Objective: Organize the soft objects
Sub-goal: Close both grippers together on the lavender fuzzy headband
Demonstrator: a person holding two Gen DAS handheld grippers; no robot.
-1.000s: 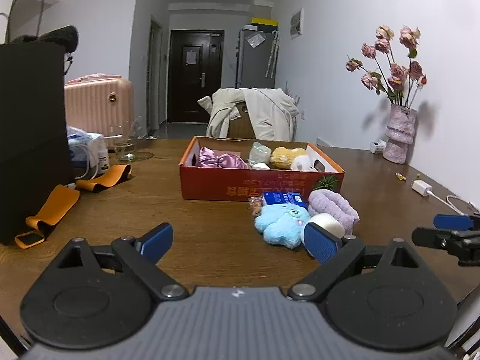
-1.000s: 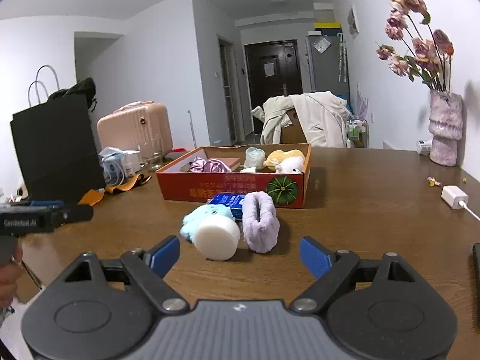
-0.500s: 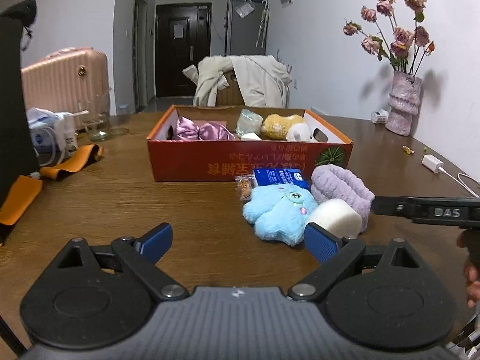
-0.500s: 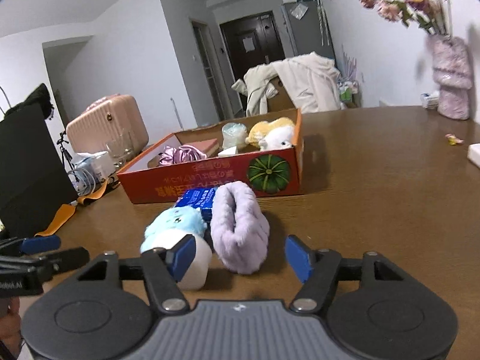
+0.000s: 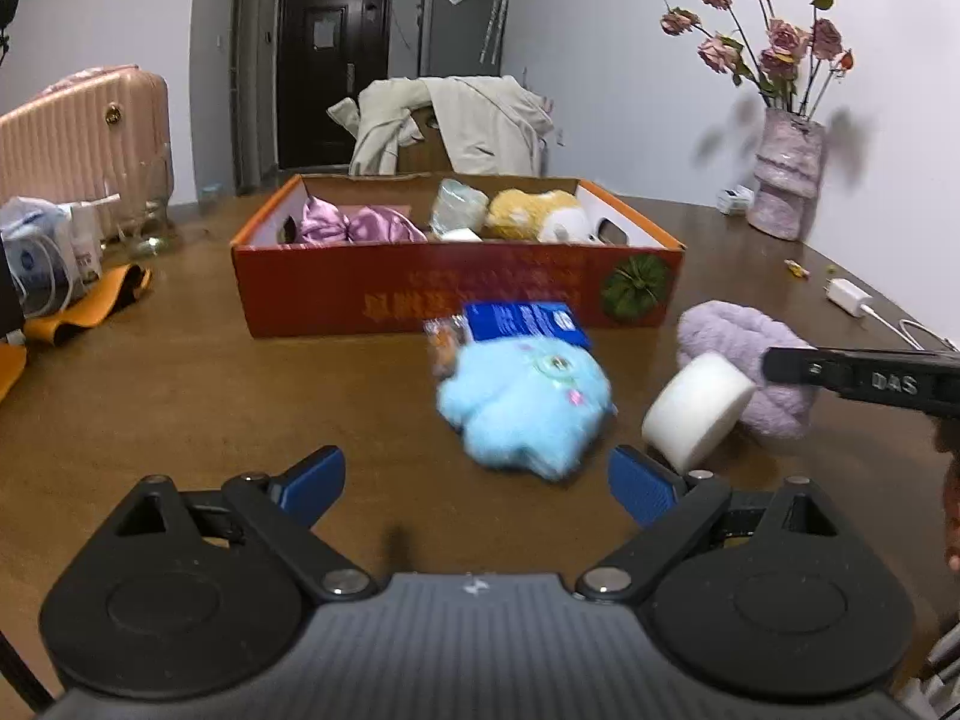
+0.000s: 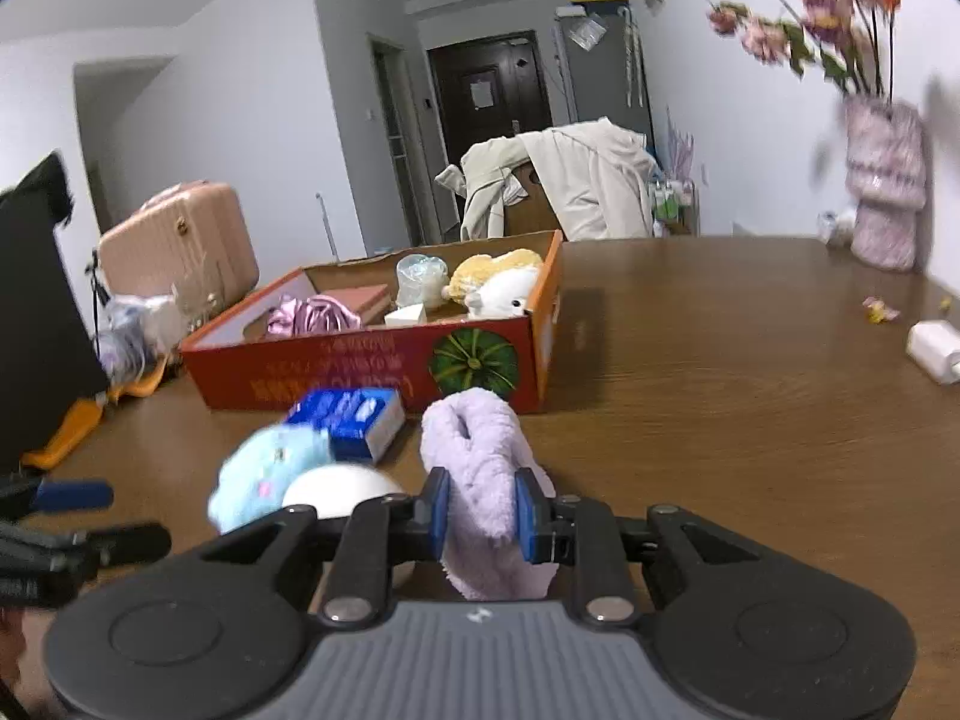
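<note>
A fluffy purple band lies on the wooden table in front of the orange box. My right gripper is closing on the band's near end, and its blue pads press into the pile. Left of the band sit a white round sponge and a light blue plush. My left gripper hovers open just short of the blue plush, with nothing between its fingers. The box holds a purple satin piece, a yellow-and-white plush and a clear wrapped item.
A blue packet and a small snack wrapper lie against the box front. A vase of flowers and a white charger stand at the right. Orange straps, a black bag and a pink suitcase are at the left.
Both grippers moved forward and down toward the soft items. The right jaws went from wide open to closed on the purple band. The left jaws stayed open.
</note>
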